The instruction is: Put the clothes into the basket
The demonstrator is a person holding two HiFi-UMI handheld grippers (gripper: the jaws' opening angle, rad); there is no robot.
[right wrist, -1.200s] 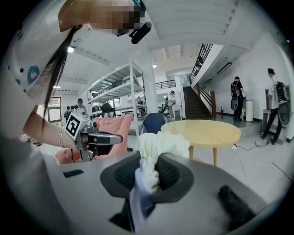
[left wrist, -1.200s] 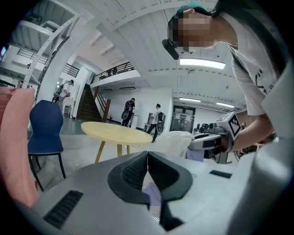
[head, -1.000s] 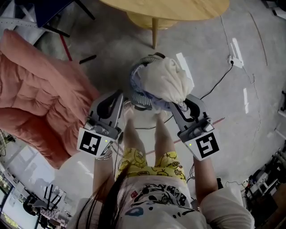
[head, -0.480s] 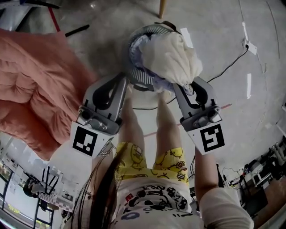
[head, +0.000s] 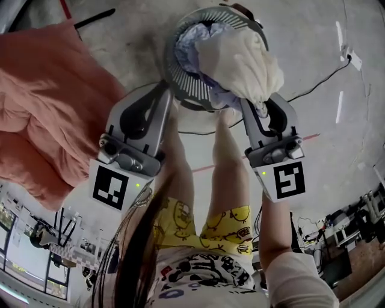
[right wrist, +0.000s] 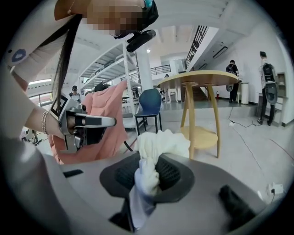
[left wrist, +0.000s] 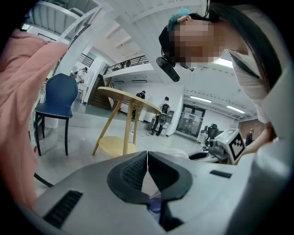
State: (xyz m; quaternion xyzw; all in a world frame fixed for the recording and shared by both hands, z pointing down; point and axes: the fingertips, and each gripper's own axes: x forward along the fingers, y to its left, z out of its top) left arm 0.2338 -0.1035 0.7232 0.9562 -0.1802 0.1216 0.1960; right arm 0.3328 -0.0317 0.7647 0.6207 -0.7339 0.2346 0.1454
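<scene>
A: What lies around the basket (head: 186,87)?

B: It stands on the bare floor (head: 313,156), just ahead of the person's legs (head: 225,156). A pink quilt (head: 42,108) fills the left side, near the left gripper (head: 165,90) but apart from the basket. A black cable (head: 319,78) crosses the floor on the right, and a black stick (head: 93,18) lies beyond the quilt. Farther off stand a table (right wrist: 206,78) and a blue chair (right wrist: 149,103), with people in the background.

A: Does anything block the opening?

B: Pale blue clothes (head: 189,45) fill the basket's left side.

A: And the cloth being moved?

B: The white cloth (head: 240,60) bulges over the basket's right rim and covers that side of the opening. Its gathered end runs down into the right gripper (head: 260,107). That gripper's jaws stand a little apart, pinching the bunched fabric between the pads.

A: The left gripper?

B: Its jaws are pressed together with the tips touching, just beside the basket's near rim. A lilac scrap shows low behind the tips. I cannot tell whether it is caught there.
</scene>
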